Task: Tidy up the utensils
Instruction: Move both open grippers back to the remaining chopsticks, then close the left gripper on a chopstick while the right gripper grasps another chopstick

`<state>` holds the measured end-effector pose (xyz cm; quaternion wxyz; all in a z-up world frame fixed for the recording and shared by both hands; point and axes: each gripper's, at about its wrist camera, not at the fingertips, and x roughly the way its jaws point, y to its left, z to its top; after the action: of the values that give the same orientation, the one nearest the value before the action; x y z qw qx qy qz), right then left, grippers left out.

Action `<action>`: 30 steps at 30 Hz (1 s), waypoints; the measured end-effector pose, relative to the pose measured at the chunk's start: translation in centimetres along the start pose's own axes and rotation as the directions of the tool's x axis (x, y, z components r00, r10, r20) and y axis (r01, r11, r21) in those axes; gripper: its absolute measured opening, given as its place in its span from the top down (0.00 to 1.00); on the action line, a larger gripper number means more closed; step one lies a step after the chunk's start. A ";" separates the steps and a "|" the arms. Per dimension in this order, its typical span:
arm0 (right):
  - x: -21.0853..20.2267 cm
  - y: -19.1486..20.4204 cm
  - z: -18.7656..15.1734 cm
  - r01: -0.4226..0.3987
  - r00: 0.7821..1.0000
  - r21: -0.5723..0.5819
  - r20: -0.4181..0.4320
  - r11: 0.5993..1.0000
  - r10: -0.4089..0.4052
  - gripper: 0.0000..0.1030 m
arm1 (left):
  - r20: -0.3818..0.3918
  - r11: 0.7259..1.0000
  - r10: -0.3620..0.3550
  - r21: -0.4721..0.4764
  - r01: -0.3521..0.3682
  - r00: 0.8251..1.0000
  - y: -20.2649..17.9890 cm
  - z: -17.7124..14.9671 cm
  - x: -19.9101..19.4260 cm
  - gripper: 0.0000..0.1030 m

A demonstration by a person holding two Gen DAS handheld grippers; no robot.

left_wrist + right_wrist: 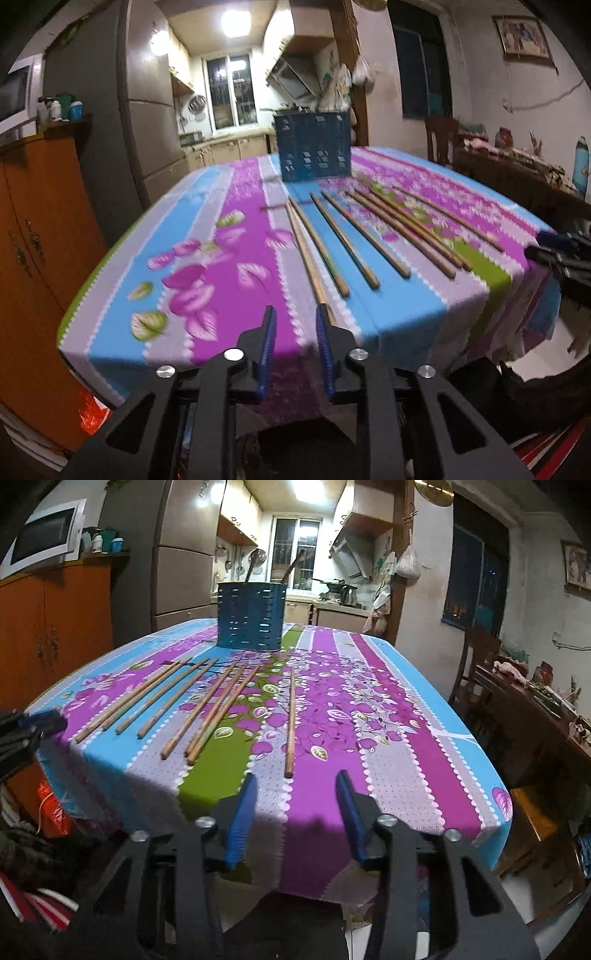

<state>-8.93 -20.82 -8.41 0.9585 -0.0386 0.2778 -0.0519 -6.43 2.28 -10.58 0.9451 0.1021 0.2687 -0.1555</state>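
Note:
Several wooden chopsticks (354, 236) lie side by side on the flowered tablecloth, pointing toward a blue slotted utensil holder (316, 146) at the table's far side. In the right wrist view the chopsticks (207, 709) lie left of centre, one single chopstick (290, 722) apart to the right, and the holder (252, 616) has two utensil handles sticking out. My left gripper (295, 314) is open and empty at the near table edge, just short of the leftmost chopstick's end. My right gripper (295, 779) is open and empty, just short of the single chopstick.
The tablecloth (388, 738) hangs over the near table edge. An orange cabinet (33, 229) stands left, a fridge behind it. A wooden chair (476, 661) and a cluttered side table (546, 709) stand right. The other gripper shows at each view's side (561, 254).

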 end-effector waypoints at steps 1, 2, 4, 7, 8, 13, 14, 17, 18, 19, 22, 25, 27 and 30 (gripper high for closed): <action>0.3 -0.1 0.1 0.003 1.000 0.007 0.001 1.000 -0.003 0.73 | -0.004 1.000 -0.004 0.001 0.004 1.000 -0.2 -0.1 0.1 0.79; 0.7 -0.3 0.2 0.002 1.000 0.015 0.001 1.000 -0.002 0.74 | -0.002 1.000 -0.006 0.002 0.006 1.000 -0.5 -0.3 0.3 0.79; 1.3 -0.3 0.4 -0.003 1.000 0.025 0.004 1.000 0.003 0.76 | 0.003 1.000 0.009 0.005 -0.009 1.000 -0.6 -0.3 0.4 0.79; 2.1 -0.2 0.6 -0.007 1.000 0.016 0.004 1.000 0.007 0.78 | -0.004 1.000 0.016 0.018 -0.015 1.000 -0.8 -0.5 0.9 0.81; 2.4 -0.2 0.7 -0.012 1.000 0.016 0.002 1.000 0.012 0.78 | 0.006 1.000 0.016 0.021 -0.016 1.000 -1.0 -0.5 0.7 0.81; 2.8 -0.2 0.8 -0.019 1.000 0.011 -0.003 1.000 0.019 0.78 | 0.042 0.999 0.017 0.027 -0.018 0.999 -1.0 -0.3 0.1 0.81; 2.8 -0.1 0.8 -0.020 1.000 0.012 -0.003 1.000 0.020 0.78 | 0.051 1.000 0.008 0.028 -0.010 0.999 -1.0 -0.2 0.0 0.81; 2.9 -0.2 0.8 -0.020 1.000 0.017 -0.003 1.000 0.020 0.78 | 0.032 0.999 -0.026 0.043 0.024 0.999 -1.3 -0.2 0.4 0.81; 3.0 -0.3 0.8 -0.018 1.000 0.019 -0.003 1.000 0.018 0.78 | 0.023 0.998 -0.034 0.044 0.033 0.999 -1.4 -0.2 0.6 0.81; 3.0 -0.3 0.8 -0.019 1.000 0.023 -0.003 1.000 0.019 0.77 | 0.008 0.998 -0.034 0.043 0.034 0.999 -1.5 -0.3 1.0 0.81; 2.8 -0.4 0.8 -0.023 1.000 0.027 0.004 0.999 0.022 0.77 | -0.004 0.999 -0.033 0.036 0.033 0.999 -1.5 -0.5 1.5 0.81; 2.8 -0.3 0.8 -0.026 1.000 0.016 0.010 1.000 0.026 0.74 | 0.004 0.999 -0.022 0.042 0.022 1.000 -1.7 -0.7 1.5 0.81; 2.8 -0.4 0.8 -0.025 1.000 0.013 0.014 1.000 0.025 0.73 | 0.009 0.999 -0.009 0.036 0.009 1.000 -1.6 -0.7 1.5 0.83; 3.3 -0.4 0.8 -0.022 1.000 0.013 0.006 1.000 0.022 0.73 | 0.008 0.999 -0.002 0.033 0.002 1.000 -1.5 -0.7 1.6 0.87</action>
<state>-5.80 -21.57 -9.45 0.9600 -0.0294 0.2750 -0.0433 -6.04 0.71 -12.20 0.9442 0.1167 0.2623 -0.1611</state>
